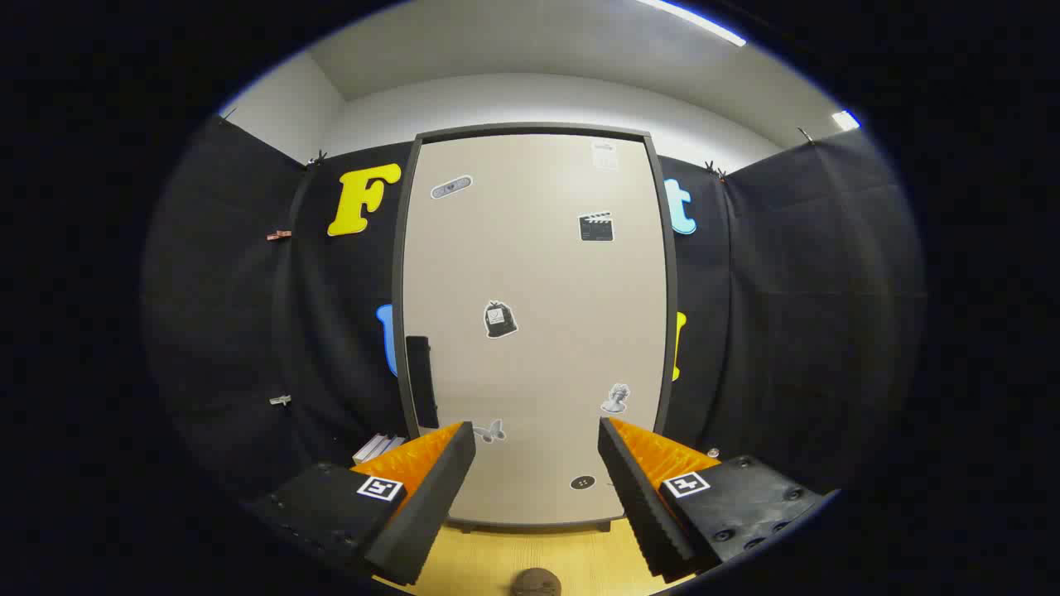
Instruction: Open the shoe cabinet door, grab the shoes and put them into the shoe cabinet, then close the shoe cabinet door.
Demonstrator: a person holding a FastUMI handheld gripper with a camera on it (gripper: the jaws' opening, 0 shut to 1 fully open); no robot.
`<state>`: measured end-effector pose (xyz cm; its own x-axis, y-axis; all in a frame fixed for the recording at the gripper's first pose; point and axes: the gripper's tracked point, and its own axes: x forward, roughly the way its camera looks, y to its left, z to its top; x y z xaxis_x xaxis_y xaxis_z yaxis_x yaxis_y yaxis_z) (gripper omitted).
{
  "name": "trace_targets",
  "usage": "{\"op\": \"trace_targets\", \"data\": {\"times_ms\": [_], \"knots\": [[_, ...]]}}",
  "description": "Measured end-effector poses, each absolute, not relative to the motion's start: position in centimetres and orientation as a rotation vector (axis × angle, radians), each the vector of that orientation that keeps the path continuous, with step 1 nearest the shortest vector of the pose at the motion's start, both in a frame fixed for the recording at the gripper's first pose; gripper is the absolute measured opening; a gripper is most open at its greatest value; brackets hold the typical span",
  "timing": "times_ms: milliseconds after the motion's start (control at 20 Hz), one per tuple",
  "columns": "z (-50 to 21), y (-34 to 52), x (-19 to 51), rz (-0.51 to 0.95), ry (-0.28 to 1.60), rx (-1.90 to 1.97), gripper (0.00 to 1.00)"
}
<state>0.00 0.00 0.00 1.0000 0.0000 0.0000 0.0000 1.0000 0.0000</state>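
Black-cloth booth, wood floor (pixel 497 559): cabinet (pixel 534 331) is standing shut just beyond the wide, empty claw (pixel 537 443), handle (pixel 421 381) on its left edge, so every step is still pending.

I am looking at the shoe cabinet door (pixel 534 331), which is showing a smooth, matt beige panel in a dark matt frame, with small glossy stickers on it. Near me, the gripper (pixel 537 451) is holding its fingers apart, showing ribbed orange plastic and matt black foam-like pads (pixel 426 505). The floor (pixel 530 559) is looking like pale smooth wood.
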Motion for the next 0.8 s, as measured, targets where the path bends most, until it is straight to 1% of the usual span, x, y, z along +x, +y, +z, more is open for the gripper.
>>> {"op": "trace_targets", "data": {"times_ms": [800], "knots": [[-0.2, 2.4, 0.3, 0.01, 0.007, 0.002, 0.98]]}}
